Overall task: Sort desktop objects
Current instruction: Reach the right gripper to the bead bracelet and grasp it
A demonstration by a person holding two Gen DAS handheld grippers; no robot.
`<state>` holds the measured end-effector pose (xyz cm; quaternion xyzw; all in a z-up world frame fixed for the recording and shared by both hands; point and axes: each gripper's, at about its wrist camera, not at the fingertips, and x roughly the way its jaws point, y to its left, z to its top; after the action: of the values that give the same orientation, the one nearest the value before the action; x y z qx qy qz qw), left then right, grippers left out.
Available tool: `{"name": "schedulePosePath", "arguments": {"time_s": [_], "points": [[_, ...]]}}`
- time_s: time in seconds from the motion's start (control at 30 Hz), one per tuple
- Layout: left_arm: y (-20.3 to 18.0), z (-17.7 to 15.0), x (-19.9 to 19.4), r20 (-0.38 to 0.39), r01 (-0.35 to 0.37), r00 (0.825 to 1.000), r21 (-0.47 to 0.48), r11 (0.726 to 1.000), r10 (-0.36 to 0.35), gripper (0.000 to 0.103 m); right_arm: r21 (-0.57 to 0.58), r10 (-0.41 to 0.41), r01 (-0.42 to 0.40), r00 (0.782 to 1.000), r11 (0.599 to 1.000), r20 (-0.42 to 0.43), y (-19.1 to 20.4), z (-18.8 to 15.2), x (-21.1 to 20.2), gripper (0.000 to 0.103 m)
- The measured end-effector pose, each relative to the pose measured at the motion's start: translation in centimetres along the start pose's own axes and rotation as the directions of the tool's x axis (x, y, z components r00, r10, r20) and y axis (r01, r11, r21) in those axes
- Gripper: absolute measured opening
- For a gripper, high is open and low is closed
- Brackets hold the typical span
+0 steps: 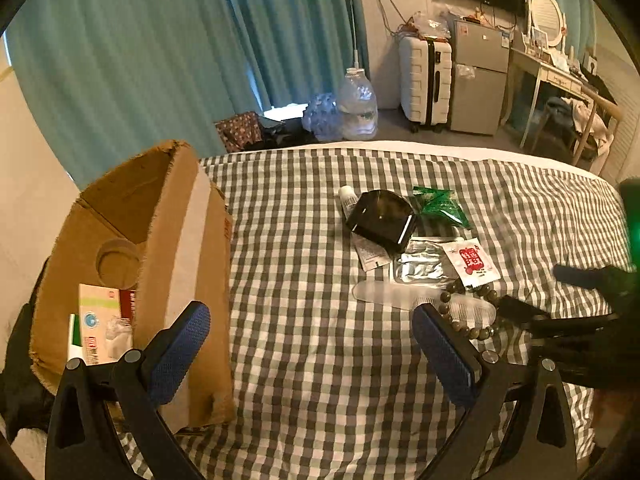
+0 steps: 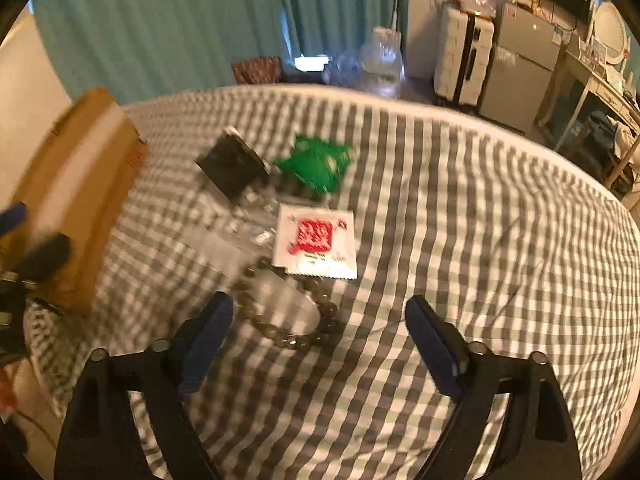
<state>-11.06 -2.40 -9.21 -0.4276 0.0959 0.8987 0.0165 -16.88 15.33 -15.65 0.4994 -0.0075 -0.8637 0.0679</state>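
A pile of small things lies on the checked bedsheet (image 1: pixel 304 264): a black box (image 1: pixel 382 218), a green packet (image 1: pixel 440 204), a white sachet with red print (image 1: pixel 472 260), a foil pack (image 1: pixel 420 268), a clear comb (image 1: pixel 400 294) and a brown bead bracelet (image 1: pixel 472 312). An open cardboard box (image 1: pixel 168 240) stands at the left with cartons (image 1: pixel 100 320) inside. My left gripper (image 1: pixel 312 344) is open and empty between box and pile. My right gripper (image 2: pixel 320 320) is open and empty, just short of the bracelet (image 2: pixel 288 320) and the sachet (image 2: pixel 316 240). The right wrist view is blurred.
Beyond the bed's far edge stand a large water jug (image 1: pixel 358 100), a white suitcase (image 1: pixel 426 80), a small grey fridge (image 1: pixel 478 80) and a desk with a mirror (image 1: pixel 556 68). Teal curtains (image 1: pixel 140 48) hang behind. The sheet to the right of the pile (image 2: pixel 480 240) is bare.
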Motion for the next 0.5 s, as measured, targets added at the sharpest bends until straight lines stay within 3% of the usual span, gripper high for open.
{"name": "schedulePosePath", "arguments": {"time_s": [0.07,0.1,0.23,0.33,0.37,0.43,0.5], "points": [[-0.1,0.0,0.8,-0.005,0.025,1.0,-0.003,1.0,-0.025,0.103,-0.011,-0.021,0.021,0.999,1.0,-0.042,0.0,-0.1,1.5,0.064],[-0.3,0.0,1.4,-0.011,0.037,0.999,-0.001,0.999,-0.037,0.103,-0.019,-0.035,0.034,0.997,0.999,-0.068,0.0,-0.2,2.1,0.048],[-1.6,0.2,4.4,-0.04,0.067,0.997,0.034,0.997,-0.065,0.103,-0.022,-0.075,0.073,0.986,0.997,-0.146,-0.5,-0.5,4.9,0.046],[-2.5,0.0,5.9,-0.044,0.072,0.997,0.076,0.994,-0.069,0.103,0.04,-0.024,0.03,0.989,0.999,-0.149,-1.4,-0.5,5.4,0.044],[-2.9,-0.1,6.5,-0.049,0.076,0.996,0.099,0.992,-0.072,0.103,0.044,-0.008,0.016,0.987,0.999,-0.161,-1.5,-0.4,5.6,0.039],[-3.7,-0.4,7.6,-0.065,0.084,0.995,0.142,0.986,-0.075,0.103,0.028,0.041,-0.036,0.983,0.999,-0.181,-1.1,-0.2,5.5,0.011],[-4.3,-0.8,8.3,-0.083,0.092,0.993,0.173,0.981,-0.079,0.103,-0.009,-0.014,0.013,0.988,1.0,-0.155,-0.6,-0.1,4.7,0.011]]}}
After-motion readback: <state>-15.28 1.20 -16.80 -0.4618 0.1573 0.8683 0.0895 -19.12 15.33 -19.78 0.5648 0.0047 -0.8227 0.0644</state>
